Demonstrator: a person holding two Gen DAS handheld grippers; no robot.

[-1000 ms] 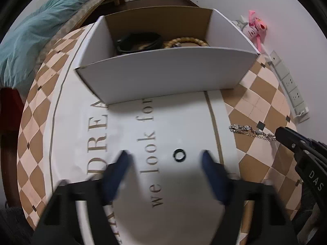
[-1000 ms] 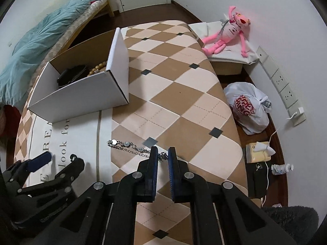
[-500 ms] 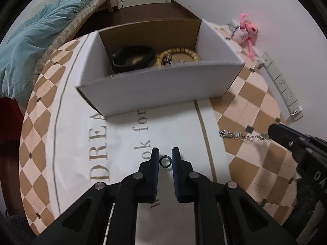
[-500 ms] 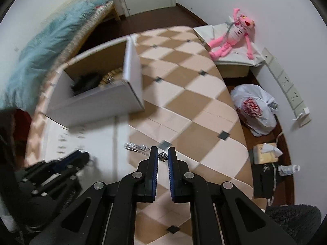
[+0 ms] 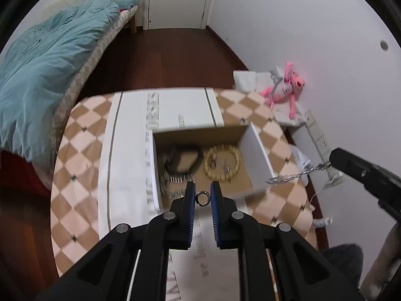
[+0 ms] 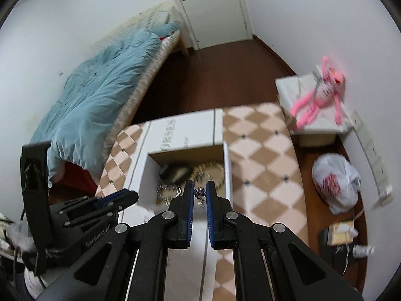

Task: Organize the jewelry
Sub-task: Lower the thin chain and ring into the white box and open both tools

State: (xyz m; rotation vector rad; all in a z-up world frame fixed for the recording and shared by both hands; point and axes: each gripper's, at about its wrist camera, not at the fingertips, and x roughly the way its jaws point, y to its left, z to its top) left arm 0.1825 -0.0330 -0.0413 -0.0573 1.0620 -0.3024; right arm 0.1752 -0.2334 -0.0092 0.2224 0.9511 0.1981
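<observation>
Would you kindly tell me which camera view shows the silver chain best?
The left wrist view: the silver chain dangles in profile from the right gripper. The right wrist view shows only a pinched bead.

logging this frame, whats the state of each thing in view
left gripper: shut on ring
ring: pinched, lifted above box
right gripper: shut on chain
chain: dangling beside box
box: open
bead bracelet: lying in box
black band: lying in box
</observation>
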